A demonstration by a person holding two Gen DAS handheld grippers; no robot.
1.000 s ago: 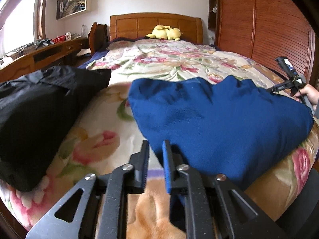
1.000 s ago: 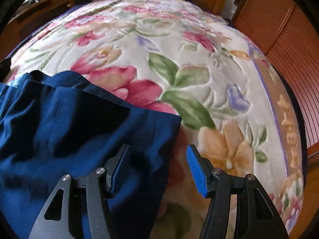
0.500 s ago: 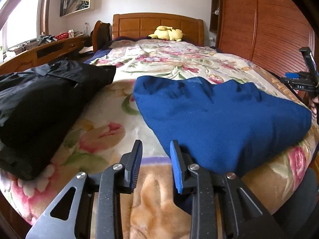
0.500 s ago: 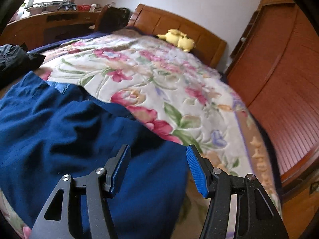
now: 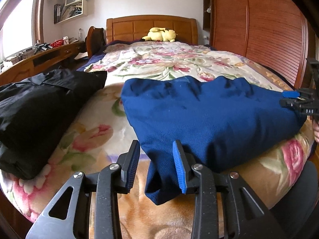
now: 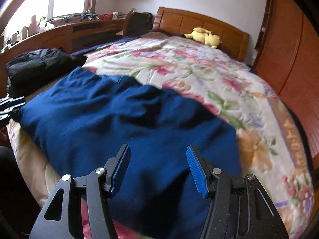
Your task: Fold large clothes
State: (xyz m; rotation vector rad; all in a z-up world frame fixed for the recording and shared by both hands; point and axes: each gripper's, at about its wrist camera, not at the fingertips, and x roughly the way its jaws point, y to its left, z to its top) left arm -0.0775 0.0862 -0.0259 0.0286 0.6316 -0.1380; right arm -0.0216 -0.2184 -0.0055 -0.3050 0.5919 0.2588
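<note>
A navy blue garment point(image 5: 209, 115) lies folded on the foot of the floral bedspread point(image 5: 159, 63); it also shows in the right wrist view point(image 6: 123, 123). My left gripper point(image 5: 156, 165) is open, with the garment's hanging near-left corner between its fingers. My right gripper point(image 6: 157, 168) is open and empty just above the garment's near right part; it also shows at the far right of the left wrist view point(image 5: 299, 99).
A folded black garment point(image 5: 39, 103) lies on the bed's left side. A yellow plush toy point(image 5: 160, 34) sits by the wooden headboard point(image 5: 151, 26). A wooden desk point(image 5: 39, 61) runs along the left. A wooden wardrobe point(image 5: 263, 29) stands on the right.
My left gripper has opened wider and now straddles the blue garment's corner. My right gripper has pulled back and tilted up from the garment's right edge, staying open.
</note>
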